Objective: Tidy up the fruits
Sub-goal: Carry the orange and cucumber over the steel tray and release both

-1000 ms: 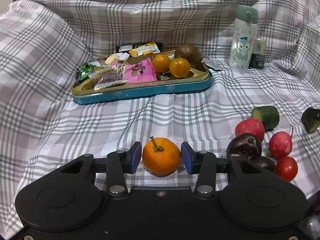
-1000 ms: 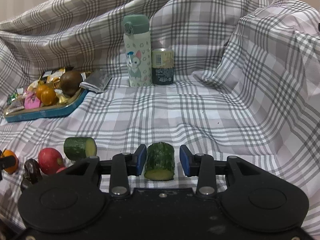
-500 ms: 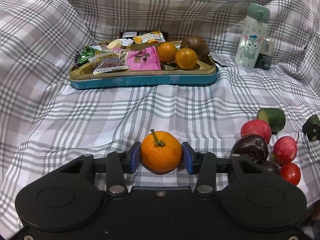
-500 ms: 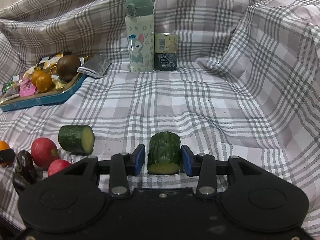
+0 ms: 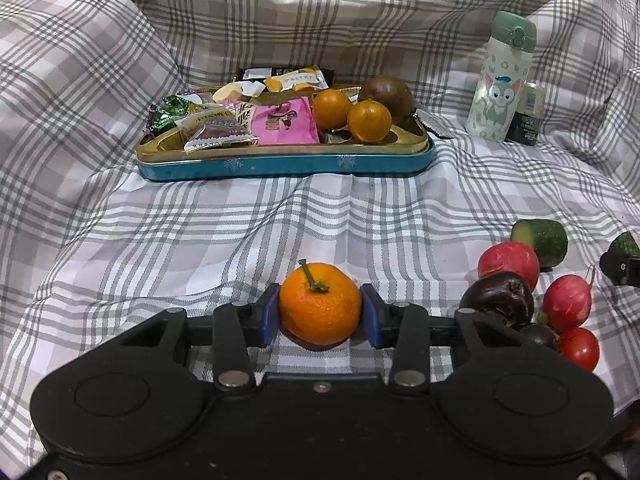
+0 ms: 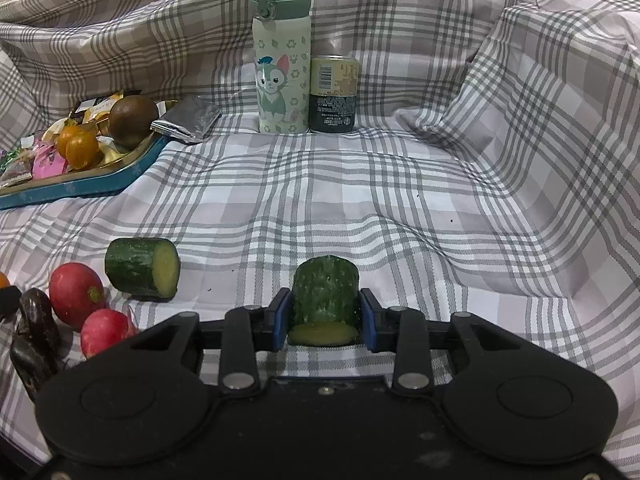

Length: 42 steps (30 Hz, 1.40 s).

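Observation:
A small mandarin [image 5: 318, 306] with a green stem sits on the checked cloth, and my left gripper [image 5: 320, 314] is shut on it, both blue pads touching its sides. My right gripper [image 6: 324, 318] has its jaws closing on a short cucumber piece [image 6: 325, 294], cut face toward me, with the pads pressing its skin. The teal and gold tin tray [image 5: 280, 165] lies farther back and holds two mandarins [image 5: 369, 121], a brown round fruit [image 5: 387, 94] and snack packets. In the right wrist view the tray [image 6: 80, 189] is at the far left.
Right of the left gripper lie red radishes [image 5: 508, 258], a dark fruit [image 5: 500, 298], a tomato [image 5: 579, 347] and a second cucumber piece [image 6: 142, 267]. A cartoon bottle [image 6: 282, 60] and a can [image 6: 334, 94] stand at the back. A silver packet [image 6: 188, 118] lies beside the tray.
The left gripper's pads closed in from a gap until they touch the mandarin. The right gripper's pads closed onto the cucumber piece. Both views shifted only slightly.

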Tool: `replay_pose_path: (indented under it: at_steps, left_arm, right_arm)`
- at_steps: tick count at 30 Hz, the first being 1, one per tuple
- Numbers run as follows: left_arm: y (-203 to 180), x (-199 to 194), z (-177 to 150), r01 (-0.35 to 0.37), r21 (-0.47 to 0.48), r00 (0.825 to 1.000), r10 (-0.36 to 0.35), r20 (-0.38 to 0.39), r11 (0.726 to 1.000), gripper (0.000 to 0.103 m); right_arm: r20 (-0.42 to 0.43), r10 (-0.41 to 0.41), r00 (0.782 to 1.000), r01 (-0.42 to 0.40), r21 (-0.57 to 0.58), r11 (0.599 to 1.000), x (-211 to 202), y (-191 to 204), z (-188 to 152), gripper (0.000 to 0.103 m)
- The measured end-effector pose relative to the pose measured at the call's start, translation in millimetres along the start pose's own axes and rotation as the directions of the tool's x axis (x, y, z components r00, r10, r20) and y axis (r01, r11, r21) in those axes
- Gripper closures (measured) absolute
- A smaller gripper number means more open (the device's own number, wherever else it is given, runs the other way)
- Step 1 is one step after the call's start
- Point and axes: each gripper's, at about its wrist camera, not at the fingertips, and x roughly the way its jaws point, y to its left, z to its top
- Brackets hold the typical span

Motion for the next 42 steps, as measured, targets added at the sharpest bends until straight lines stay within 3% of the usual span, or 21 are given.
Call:
replay_pose_path:
  at_steps: [10, 20, 25, 33, 42]
  left_arm:
    - [5, -20, 2, 0.049, -0.015, 0.994, -0.047, 0.1, 0.999, 0.054]
    - [12, -54, -4, 0.102, -0.05, 0.986, -0.094, 0.137, 0.994, 0.054]
    - [15, -76, -12, 0.095, -0.07, 0.991, -0.088, 0.096, 0.993, 0.054]
    - [13, -120, -33, 0.078, -0.072, 0.997, -0.076, 0.022, 0.994, 0.054]
    - [-15, -144, -58, 0.13, -0.059, 0.99, -0.133, -0.041, 0.99, 0.054]
  right_arm:
    - [0.061, 0.014, 0.998, -0.019, 0.086, 0.996, -14, -13, 3, 0.067]
    - [0.149, 0.007, 0.989, -0.022, 0.096, 0.995, -38, -14, -2, 0.067]
    - [0.199, 0.007, 0.98, -0.008, 0.003, 1.0, -56, 0, -11, 0.067]
    - [0.183, 0.091, 0.979, -0.088, -0.024, 0.996, -113, 15, -41, 0.067]
    - [0.118, 0.224, 0.968, -0.22, -0.045, 0.975, -186, 25, -90, 0.067]
